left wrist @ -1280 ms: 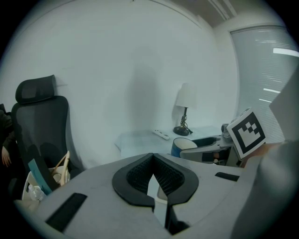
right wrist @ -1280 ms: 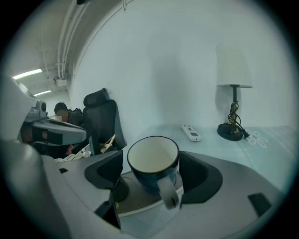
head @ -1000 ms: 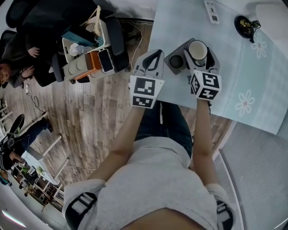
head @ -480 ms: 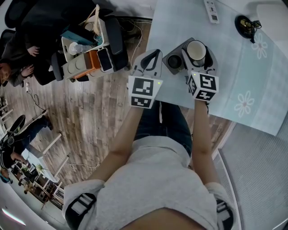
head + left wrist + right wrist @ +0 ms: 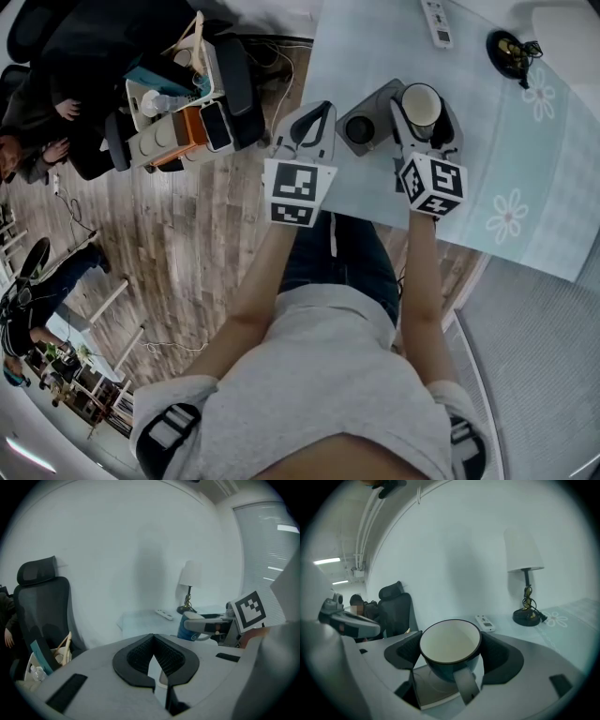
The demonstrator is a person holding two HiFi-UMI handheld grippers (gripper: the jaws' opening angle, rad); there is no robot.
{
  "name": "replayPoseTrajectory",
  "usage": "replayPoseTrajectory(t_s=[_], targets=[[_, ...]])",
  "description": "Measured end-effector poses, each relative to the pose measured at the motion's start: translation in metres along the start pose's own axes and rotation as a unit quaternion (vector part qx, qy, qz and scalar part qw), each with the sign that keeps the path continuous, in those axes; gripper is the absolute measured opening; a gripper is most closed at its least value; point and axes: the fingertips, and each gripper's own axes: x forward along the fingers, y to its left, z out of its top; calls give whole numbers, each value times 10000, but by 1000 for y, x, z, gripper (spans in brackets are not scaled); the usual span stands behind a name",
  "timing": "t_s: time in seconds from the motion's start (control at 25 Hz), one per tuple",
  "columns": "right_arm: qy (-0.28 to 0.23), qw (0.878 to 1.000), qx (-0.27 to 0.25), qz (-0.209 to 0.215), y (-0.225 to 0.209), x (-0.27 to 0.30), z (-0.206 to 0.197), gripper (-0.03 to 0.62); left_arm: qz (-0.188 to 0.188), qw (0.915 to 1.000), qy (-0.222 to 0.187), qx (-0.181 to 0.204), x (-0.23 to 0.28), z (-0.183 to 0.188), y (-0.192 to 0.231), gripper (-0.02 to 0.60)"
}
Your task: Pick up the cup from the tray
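The cup [image 5: 449,643] is seen in the right gripper view as white inside with a thin dark rim, a dark blue-green outer wall and a pale handle turned toward the camera. It is gripped between the jaws of the right gripper [image 5: 424,120], one dark pad pressed against each side of the wall. The cup is placed over the grey tray [image 5: 379,105], near the edge of the bench [image 5: 525,159]. Whether its base touches the tray cannot be settled.

The head view shows what the gripper views do not: a small dark round dish [image 5: 359,129] is set in the tray just beside the cup, and the left gripper [image 5: 153,637] is held beside the tray, off the bench edge. In the left gripper view its jaws are seen brought together at the tips with nothing held. The cup's blue side with a white mark is shown there too.

A remote control [image 5: 441,21] and a lamp [image 5: 525,573] are seen farther along the bench.
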Motion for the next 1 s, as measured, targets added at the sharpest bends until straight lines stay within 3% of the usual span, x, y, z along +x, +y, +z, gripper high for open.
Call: replayPoseTrajectory(t_s=[0.12,0.44,0.68,1.0], targets=[[-213,9992,111,-334,-28,-2,12,336,-28,10000,-42,23,1,3,-3,6],[-114,9956,128,-923,-104,6,14,336,-100,9998,-91,129,8,8,-14,6],[21,9940,201,-1074,-136,18,7,336,-111,9998,-70,171,14,10,-16,6],[192,9939,163,-1073,-142,27,-8,336,-127,9997,-44,199,20,14,-21,6]])
